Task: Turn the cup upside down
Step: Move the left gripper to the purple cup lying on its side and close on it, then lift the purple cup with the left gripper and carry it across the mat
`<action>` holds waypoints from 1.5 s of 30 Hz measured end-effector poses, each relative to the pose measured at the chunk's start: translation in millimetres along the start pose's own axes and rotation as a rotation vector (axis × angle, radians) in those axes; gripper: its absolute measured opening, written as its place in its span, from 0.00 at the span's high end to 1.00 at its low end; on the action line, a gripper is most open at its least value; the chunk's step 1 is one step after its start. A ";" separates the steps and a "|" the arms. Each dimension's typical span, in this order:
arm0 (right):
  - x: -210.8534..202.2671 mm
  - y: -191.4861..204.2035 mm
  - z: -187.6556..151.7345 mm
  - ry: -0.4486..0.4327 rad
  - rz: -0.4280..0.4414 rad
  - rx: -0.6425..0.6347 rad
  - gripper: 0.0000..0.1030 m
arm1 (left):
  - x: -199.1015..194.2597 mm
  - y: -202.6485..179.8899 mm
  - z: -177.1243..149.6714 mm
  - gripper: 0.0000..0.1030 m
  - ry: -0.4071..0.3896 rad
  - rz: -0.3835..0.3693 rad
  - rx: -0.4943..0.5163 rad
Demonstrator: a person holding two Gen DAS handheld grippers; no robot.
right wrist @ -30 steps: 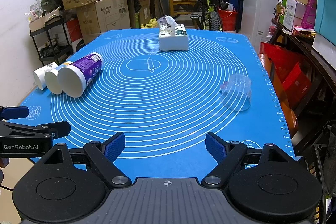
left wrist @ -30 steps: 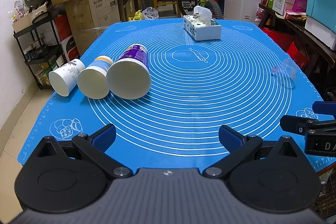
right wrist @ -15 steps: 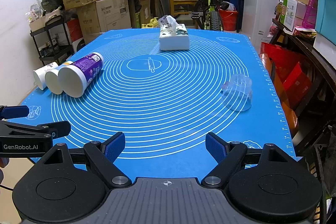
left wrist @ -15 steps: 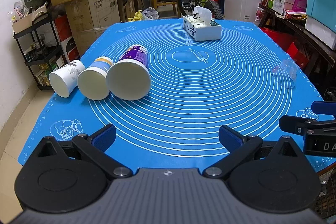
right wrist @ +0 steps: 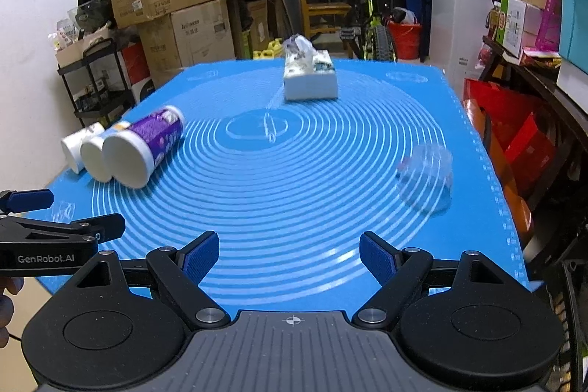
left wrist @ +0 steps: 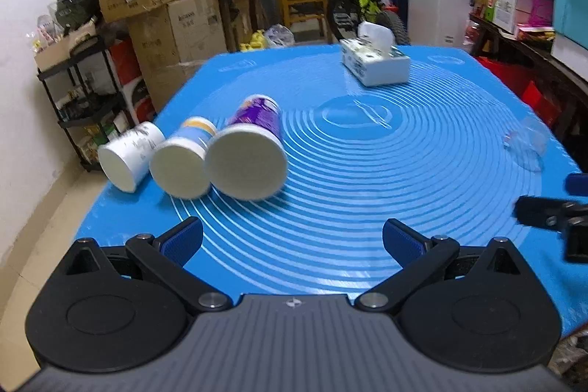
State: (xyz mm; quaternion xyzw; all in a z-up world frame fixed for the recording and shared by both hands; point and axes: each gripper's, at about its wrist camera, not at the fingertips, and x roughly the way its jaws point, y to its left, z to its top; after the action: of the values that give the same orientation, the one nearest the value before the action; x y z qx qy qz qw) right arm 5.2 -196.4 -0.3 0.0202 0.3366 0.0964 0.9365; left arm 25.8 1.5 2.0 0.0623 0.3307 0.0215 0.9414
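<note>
Cups lie sideways: three paper cups [left wrist: 183,157] far left, the clear cup [right wrist: 426,177] right on the tabletop [right wrist: 294,171]. My left tongs [left wrist: 292,239] and right tongs [right wrist: 288,254] gape wide, empty, ready to grab.

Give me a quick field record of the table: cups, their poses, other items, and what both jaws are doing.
surface: blue mat
paper cups: purple cup, yellow-banded cup, white cup, side by side on their sides, left part of mat
clear cup: clear plastic cup, on its side near right edge
other: tissue box, far centre
left gripper: jaws open, empty, over near edge
right gripper: jaws open, empty, over near edge
</note>
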 end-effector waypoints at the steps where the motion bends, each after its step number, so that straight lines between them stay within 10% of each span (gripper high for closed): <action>1: 2.1 -1.5 3.4 -0.009 0.000 0.002 0.17 | 3.9 1.6 2.7 0.00 -0.005 0.011 -0.004; 17: 43.1 -11.9 30.9 -0.029 -0.005 0.032 0.17 | 95.8 0.6 40.3 0.01 -0.065 0.209 0.075; 45: 39.7 -18.2 26.6 -0.038 -0.012 0.066 0.17 | 74.7 -5.7 40.2 0.30 -0.046 0.118 0.012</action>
State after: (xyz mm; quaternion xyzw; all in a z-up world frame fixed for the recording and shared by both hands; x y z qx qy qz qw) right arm 55.1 -205.8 -6.6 0.0508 0.3221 0.0790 0.9420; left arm 109.3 -2.2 -14.0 0.0880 0.3050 0.0737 0.9454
